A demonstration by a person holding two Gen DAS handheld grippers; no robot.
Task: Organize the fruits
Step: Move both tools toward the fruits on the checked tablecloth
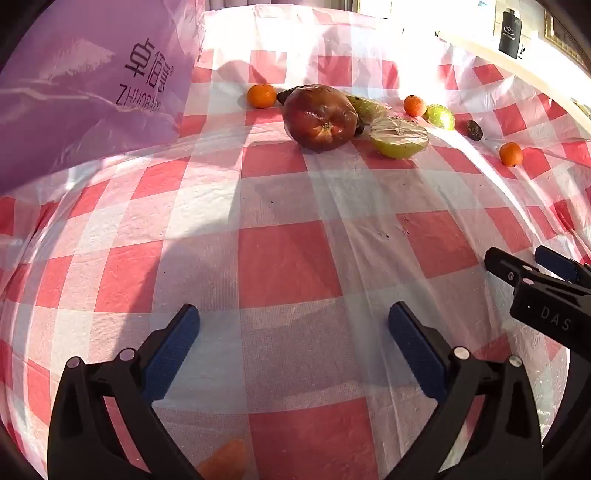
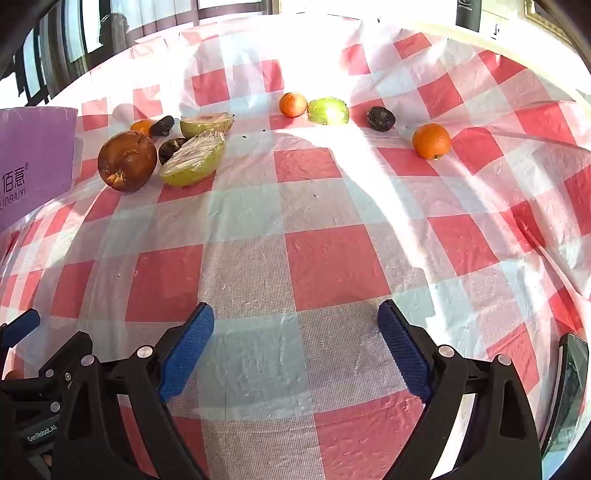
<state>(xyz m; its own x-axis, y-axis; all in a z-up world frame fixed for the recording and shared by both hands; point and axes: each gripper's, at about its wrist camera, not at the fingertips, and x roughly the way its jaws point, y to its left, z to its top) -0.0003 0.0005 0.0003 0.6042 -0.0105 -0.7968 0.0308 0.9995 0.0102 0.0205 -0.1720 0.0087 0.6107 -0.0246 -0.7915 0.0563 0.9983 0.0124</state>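
Fruits lie at the far side of a red-and-white checked tablecloth (image 1: 288, 258). A large brownish-red fruit (image 1: 319, 116) (image 2: 127, 161) lies next to plastic-wrapped green fruit halves (image 1: 399, 137) (image 2: 194, 159). Small oranges (image 1: 261, 95) (image 1: 511, 153) (image 2: 431, 141) (image 2: 292, 104), another green fruit (image 2: 328, 110) and dark wrinkled fruits (image 2: 381, 118) are scattered around. My left gripper (image 1: 293, 339) is open and empty, low over the cloth. My right gripper (image 2: 295, 339) is open and empty too, beside it.
A purple bag with printed lettering (image 1: 85, 92) (image 2: 33, 162) stands at the left. A black box (image 1: 511, 33) sits on a pale ledge at the far right. A dark phone-like object (image 2: 569, 387) lies at the right edge. An orange thing (image 1: 225, 461) shows under my left gripper.
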